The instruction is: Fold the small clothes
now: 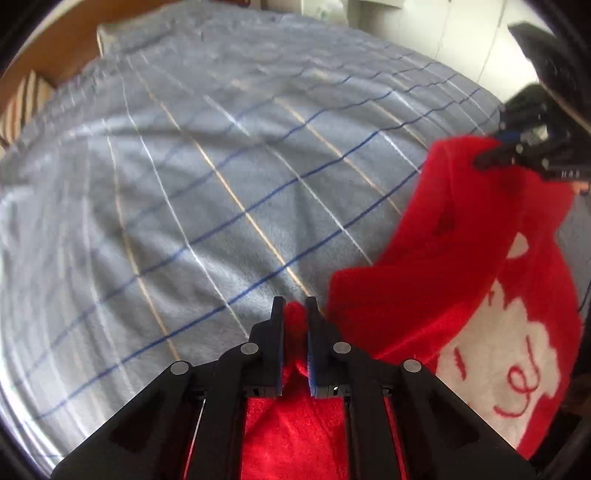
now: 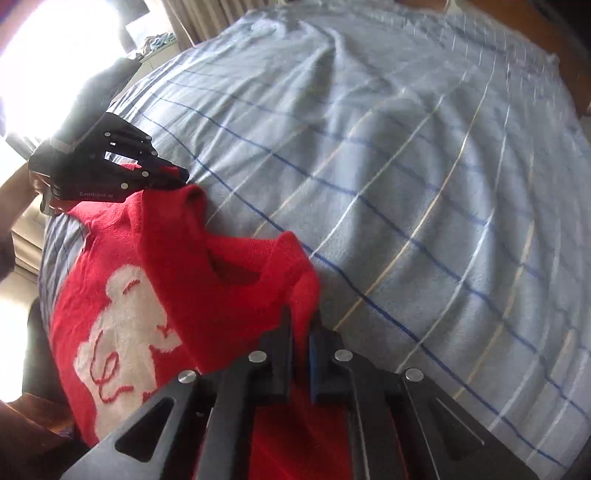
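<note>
A small red fleece garment [image 1: 436,266] with a white figure on it hangs stretched between both grippers above the bed; it also shows in the right wrist view [image 2: 177,266]. My left gripper [image 1: 295,306] is shut on one top corner of the garment. My right gripper [image 2: 301,317] is shut on the other top corner. Each gripper shows in the other's view: the right one [image 1: 484,158] at the far right, the left one [image 2: 177,173] at the left.
A grey-blue blanket [image 1: 221,184] with blue, white and tan lines covers the bed [image 2: 424,184]. A wooden headboard [image 1: 55,48] runs along the far side. A bright window and curtains [image 2: 192,22] lie beyond the bed's edge.
</note>
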